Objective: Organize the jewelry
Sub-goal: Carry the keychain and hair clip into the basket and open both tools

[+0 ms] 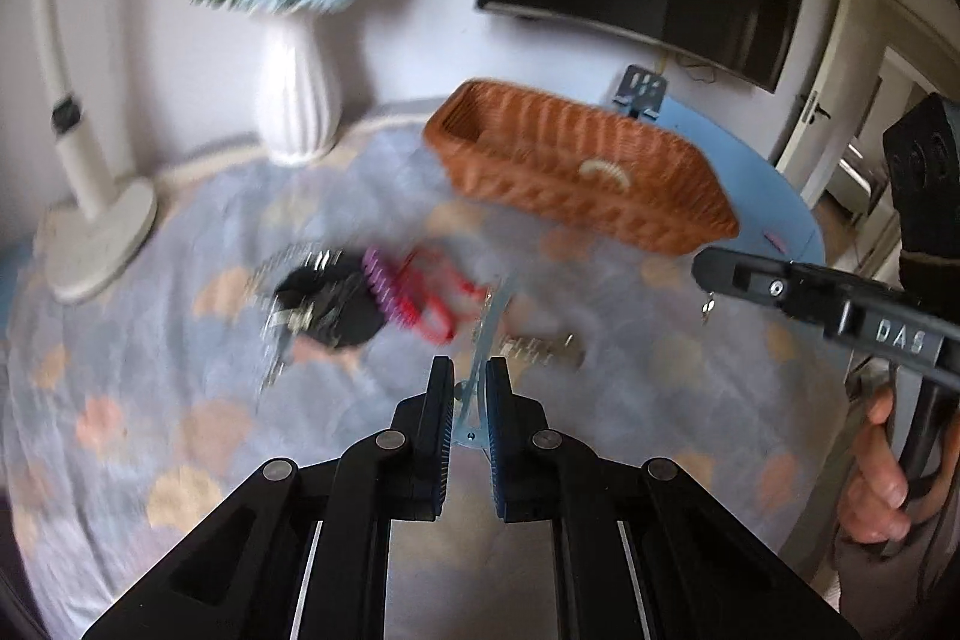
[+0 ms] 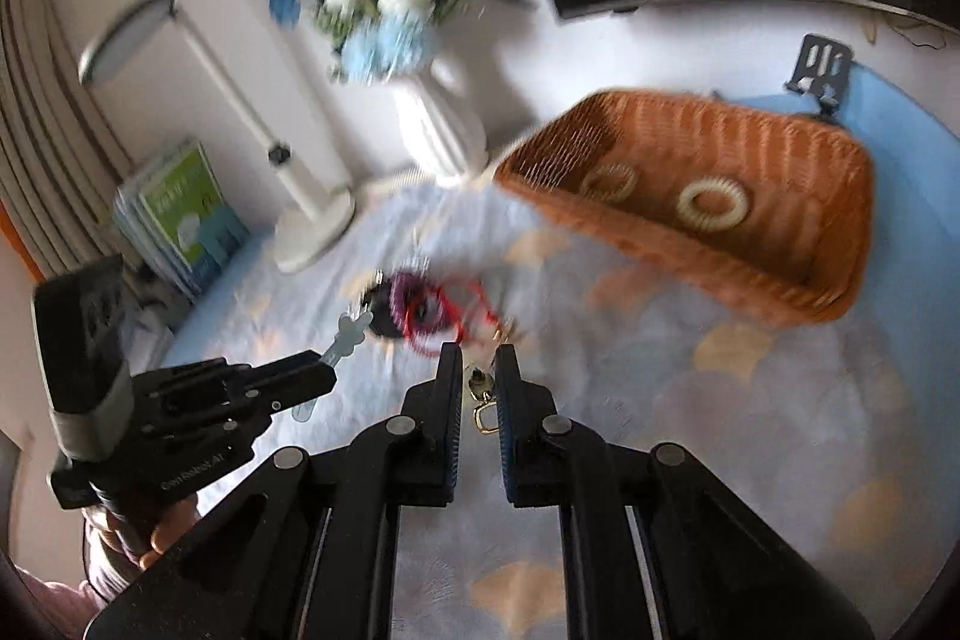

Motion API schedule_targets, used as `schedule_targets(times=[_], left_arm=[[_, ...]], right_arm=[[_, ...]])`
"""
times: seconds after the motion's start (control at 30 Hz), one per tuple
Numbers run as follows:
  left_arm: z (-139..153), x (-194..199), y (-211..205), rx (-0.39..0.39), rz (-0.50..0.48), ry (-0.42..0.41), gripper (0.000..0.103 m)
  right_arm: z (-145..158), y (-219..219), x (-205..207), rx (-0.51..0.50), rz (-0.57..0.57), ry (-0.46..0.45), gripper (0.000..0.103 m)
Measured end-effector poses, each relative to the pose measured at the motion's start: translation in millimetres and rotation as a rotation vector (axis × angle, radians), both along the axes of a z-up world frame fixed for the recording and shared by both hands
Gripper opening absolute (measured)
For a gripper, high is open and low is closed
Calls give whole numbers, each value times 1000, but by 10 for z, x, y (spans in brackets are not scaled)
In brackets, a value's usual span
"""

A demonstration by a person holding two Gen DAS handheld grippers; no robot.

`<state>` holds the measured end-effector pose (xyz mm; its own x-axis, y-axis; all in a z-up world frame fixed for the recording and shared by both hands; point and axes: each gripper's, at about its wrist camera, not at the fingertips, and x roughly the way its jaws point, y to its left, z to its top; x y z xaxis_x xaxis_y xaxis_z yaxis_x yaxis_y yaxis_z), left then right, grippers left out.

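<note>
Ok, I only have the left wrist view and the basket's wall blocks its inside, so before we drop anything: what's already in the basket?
Observer: In the right wrist view, the basket holds two pale rings, lying apart on its floor.
Operator: And what is the right gripper carrying? I see it only side-on.
Observer: The right gripper is shut on a small gold trinket, with a gold loop dangling from it.
Operator: How does my clip look from over there?
Observer: The light-blue clip juts out past the left gripper and ends in a flower shape.
</note>
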<state>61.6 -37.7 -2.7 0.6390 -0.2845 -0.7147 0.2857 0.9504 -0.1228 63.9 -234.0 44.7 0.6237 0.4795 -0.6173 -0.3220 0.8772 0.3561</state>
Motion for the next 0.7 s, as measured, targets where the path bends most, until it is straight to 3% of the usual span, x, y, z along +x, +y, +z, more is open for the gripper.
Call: schedule_targets(times=[0.2, 0.37, 0.53, 0.7], left_arm=[[277, 367, -433, 58, -53, -34, 11], [416, 753, -844, 79, -118, -45, 11], [392, 1273, -1152, 85, -137, -27, 11], [158, 1737, -1400, 75, -174, 49, 11]], right_arm=[[295, -430, 191, -3, -58, -57, 12], [340, -751, 446, 64, -53, -31, 12], [223, -997, 824, 27, -120, -1, 12], [-62, -1141, 1243, -27, -192, 76, 12]])
